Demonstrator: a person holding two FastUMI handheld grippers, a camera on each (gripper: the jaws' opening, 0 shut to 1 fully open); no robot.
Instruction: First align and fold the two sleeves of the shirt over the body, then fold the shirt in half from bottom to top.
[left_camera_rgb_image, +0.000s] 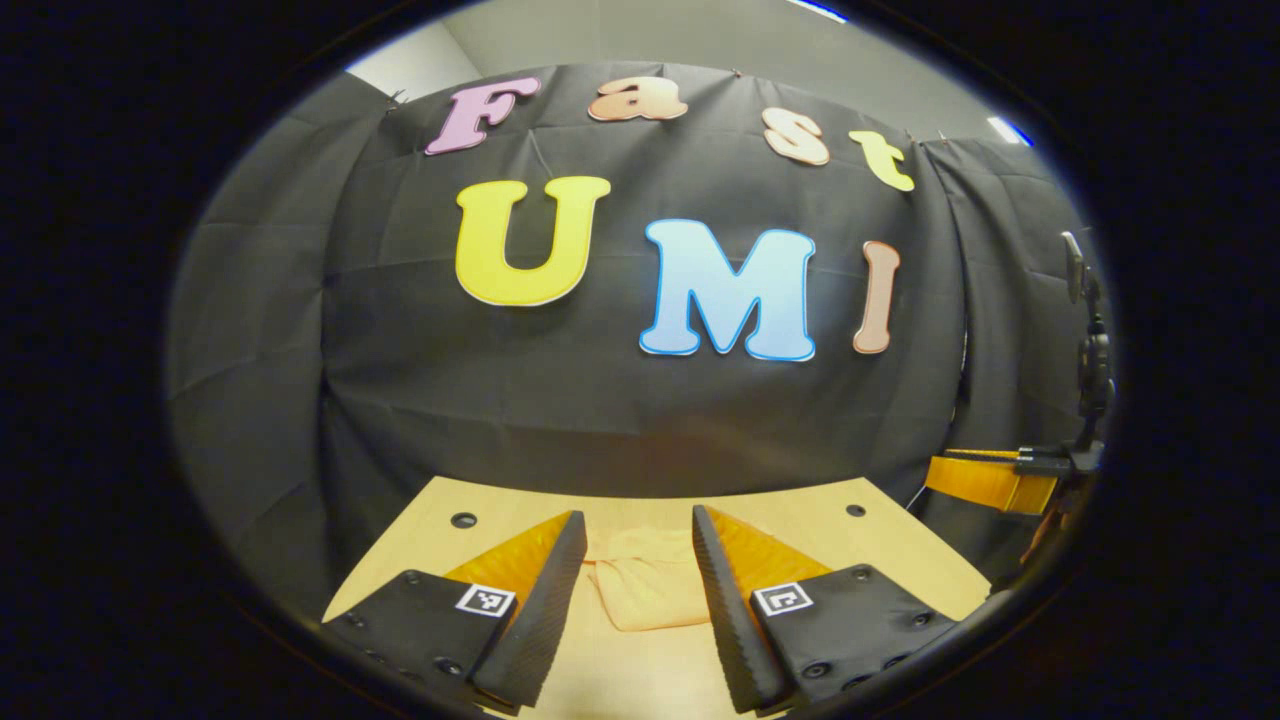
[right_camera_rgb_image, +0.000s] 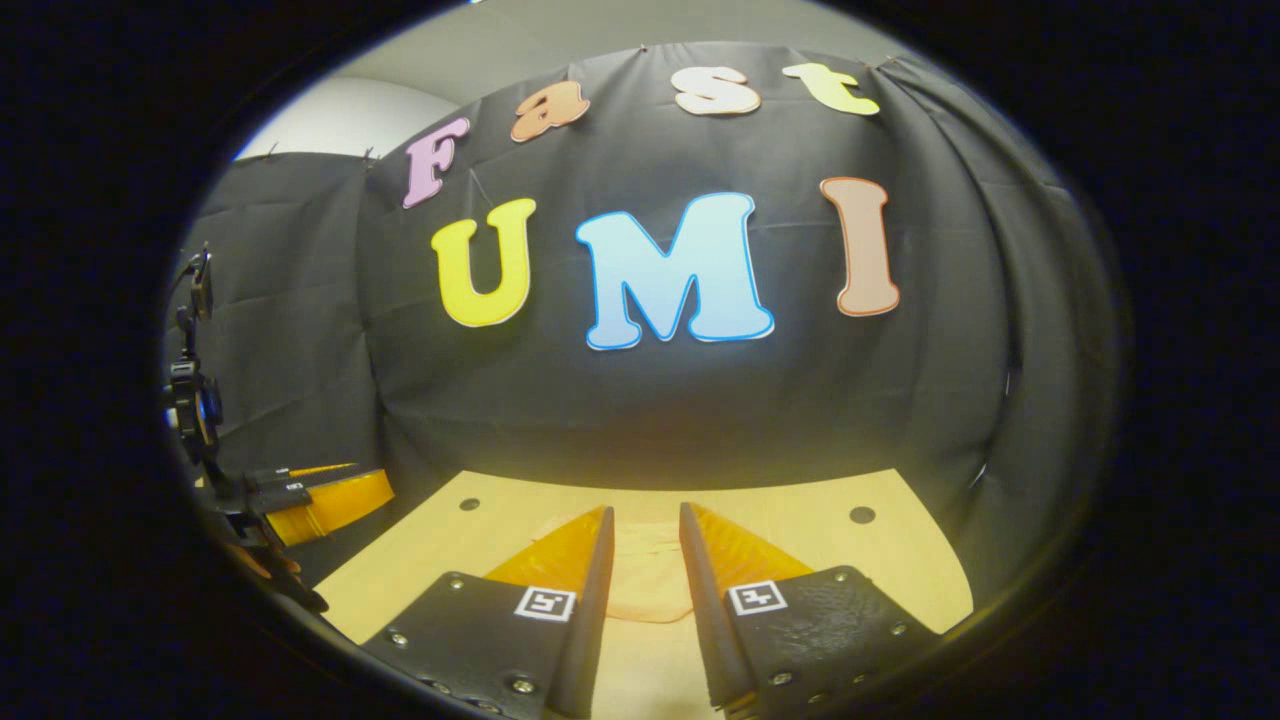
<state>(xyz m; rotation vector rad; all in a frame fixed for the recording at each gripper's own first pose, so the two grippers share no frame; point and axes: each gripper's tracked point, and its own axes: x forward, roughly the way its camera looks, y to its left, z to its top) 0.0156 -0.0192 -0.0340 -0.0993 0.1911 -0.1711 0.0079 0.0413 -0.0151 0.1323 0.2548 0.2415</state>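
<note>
The shirt lies as a compact folded bundle on the table, so both folds look finished, while the left gripper and right gripper hover above, jaws apart and empty.

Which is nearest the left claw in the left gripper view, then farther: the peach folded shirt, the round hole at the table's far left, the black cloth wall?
1. Peach folded shirt, lying on the wooden table between the claw's open fingers.
2. Round hole, far left corner of the table.
3. Black cloth wall, behind the table's far edge.
</note>
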